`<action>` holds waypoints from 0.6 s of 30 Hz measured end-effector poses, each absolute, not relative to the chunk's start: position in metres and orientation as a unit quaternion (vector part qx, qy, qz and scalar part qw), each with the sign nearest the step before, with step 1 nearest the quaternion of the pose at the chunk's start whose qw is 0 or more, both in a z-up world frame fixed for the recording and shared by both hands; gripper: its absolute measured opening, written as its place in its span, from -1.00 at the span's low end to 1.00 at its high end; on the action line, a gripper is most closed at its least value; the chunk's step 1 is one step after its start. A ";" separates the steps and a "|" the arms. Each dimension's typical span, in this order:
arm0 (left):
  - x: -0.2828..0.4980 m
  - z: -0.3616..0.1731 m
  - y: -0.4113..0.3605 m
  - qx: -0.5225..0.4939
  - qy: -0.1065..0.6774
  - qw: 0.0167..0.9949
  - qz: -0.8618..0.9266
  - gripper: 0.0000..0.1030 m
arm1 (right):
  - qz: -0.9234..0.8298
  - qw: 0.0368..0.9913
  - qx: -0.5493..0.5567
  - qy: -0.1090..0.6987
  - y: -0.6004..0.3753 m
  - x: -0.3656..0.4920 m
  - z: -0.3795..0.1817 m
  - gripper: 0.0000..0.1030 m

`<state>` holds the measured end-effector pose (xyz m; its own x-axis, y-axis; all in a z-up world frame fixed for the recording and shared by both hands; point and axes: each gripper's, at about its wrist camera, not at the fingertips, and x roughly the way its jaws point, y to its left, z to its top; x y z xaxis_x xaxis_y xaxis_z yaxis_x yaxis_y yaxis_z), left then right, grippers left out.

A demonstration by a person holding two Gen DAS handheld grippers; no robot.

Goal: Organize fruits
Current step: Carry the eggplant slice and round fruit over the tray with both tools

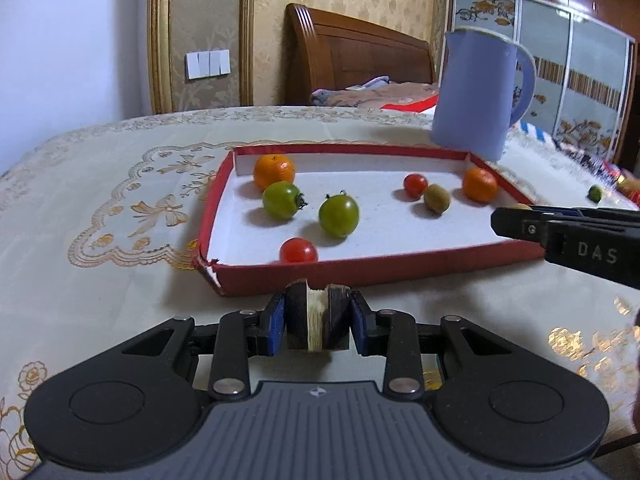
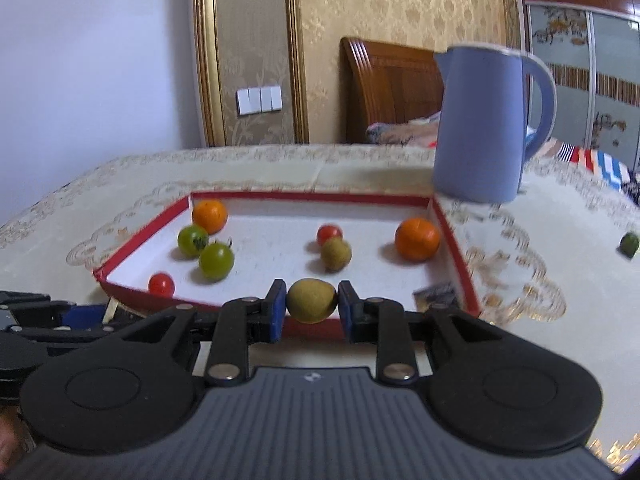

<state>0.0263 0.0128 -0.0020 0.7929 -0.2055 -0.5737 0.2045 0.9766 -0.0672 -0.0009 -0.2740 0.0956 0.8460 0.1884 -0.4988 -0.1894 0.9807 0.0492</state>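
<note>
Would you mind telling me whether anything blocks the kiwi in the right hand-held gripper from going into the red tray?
Nothing visible does. The right hand-held gripper holds the kiwi just above the red tray's near wall, and the white floor directly ahead is bare; another kiwi and a red tomato lie further in.

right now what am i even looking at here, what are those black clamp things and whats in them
These are two hand-held grippers a person carries, one per hand, each with a wide-angle camera looking along its jaws. One picture is from each.

On the table a red tray holds two oranges, two green tomatoes, two red tomatoes and a kiwi. A blue jug stands behind it.

The right gripper is shut on a second kiwi near the tray's front edge. The left gripper is shut on a small dark and pale block; what it is I cannot tell.
</note>
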 end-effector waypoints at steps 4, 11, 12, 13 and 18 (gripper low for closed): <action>0.033 0.014 0.017 -0.019 0.304 0.945 -0.121 -0.37 | 0.097 0.961 -0.009 0.257 -0.272 0.007 0.101 -0.49; 0.061 0.036 -0.001 0.010 0.287 0.950 -0.123 -0.37 | 0.085 0.963 -0.023 0.254 -0.269 0.033 0.107 -0.49; 0.066 0.037 -0.004 0.009 0.289 0.949 -0.125 -0.37 | 0.082 0.963 -0.023 0.254 -0.269 0.037 0.106 -0.49; 0.071 0.037 -0.006 0.008 0.291 0.948 -0.126 -0.37 | 0.080 0.963 -0.024 0.255 -0.270 0.041 0.105 -0.49; 0.093 0.031 -0.016 0.025 0.290 0.951 -0.105 -0.37 | 0.075 0.960 -0.021 0.268 -0.273 0.056 0.098 -0.49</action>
<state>0.0935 -0.0160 0.0312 0.8093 -0.1850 -0.5576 0.2145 0.9766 -0.0126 0.0563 -0.2726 0.0977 0.8453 0.1319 -0.5177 -0.1544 0.9880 -0.0003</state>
